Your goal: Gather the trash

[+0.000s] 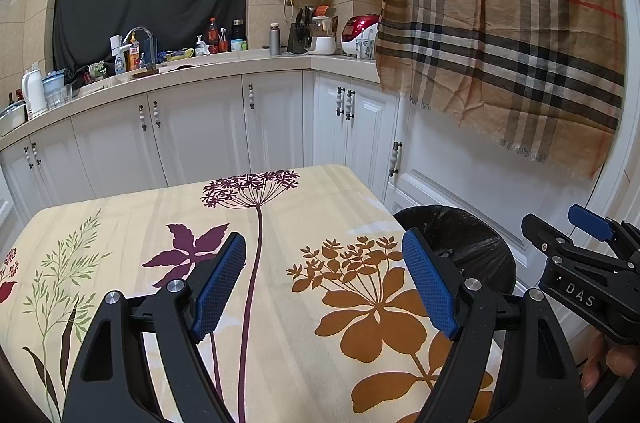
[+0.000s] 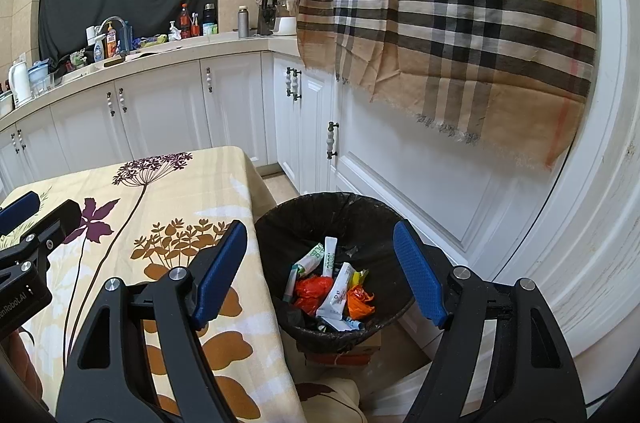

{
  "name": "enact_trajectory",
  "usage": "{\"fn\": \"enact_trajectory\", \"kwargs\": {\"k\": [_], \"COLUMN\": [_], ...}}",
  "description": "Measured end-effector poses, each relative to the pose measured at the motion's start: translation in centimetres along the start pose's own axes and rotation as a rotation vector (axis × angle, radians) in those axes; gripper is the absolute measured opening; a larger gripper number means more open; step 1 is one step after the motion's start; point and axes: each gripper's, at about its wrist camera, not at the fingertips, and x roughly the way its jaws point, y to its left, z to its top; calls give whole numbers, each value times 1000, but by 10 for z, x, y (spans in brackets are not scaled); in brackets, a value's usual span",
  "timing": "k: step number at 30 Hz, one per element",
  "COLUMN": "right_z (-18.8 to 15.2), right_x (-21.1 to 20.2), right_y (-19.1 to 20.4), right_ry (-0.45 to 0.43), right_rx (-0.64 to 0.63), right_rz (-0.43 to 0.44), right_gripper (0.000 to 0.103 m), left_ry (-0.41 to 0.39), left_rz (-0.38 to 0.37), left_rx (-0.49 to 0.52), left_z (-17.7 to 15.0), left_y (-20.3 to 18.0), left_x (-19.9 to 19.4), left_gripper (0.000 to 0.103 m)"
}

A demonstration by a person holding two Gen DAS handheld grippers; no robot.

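Observation:
A black-lined trash bin (image 2: 352,207) stands on the floor right of the table; its rim also shows in the left wrist view (image 1: 460,223). Inside lie white tubes (image 2: 338,289), orange-red wrappers (image 2: 314,289) and other scraps. My right gripper (image 2: 320,273) is open and empty, held above the bin and the table's right edge. My left gripper (image 1: 324,281) is open and empty above the floral tablecloth (image 1: 160,207). The right gripper also shows at the right edge of the left wrist view (image 1: 588,255), and the left gripper at the left edge of the right wrist view (image 2: 24,235).
White kitchen cabinets (image 1: 200,127) and a countertop with bottles, a kettle and a sink run behind the table. A plaid cloth (image 2: 460,23) hangs over a white door at the right. A cardboard piece (image 2: 340,353) lies under the bin.

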Motion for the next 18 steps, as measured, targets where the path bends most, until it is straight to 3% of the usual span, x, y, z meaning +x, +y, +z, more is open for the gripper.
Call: {"fn": "enact_trajectory", "kwargs": {"k": [18], "right_z": [-1], "right_x": [0], "right_y": [0], "right_ry": [0], "right_rx": [0], "right_rz": [0], "right_gripper": [74], "left_ry": [1], "left_rz": [-2], "left_rx": [0], "left_z": [-2], "left_y": [-1], "left_x": [1], "left_gripper": [78]}}
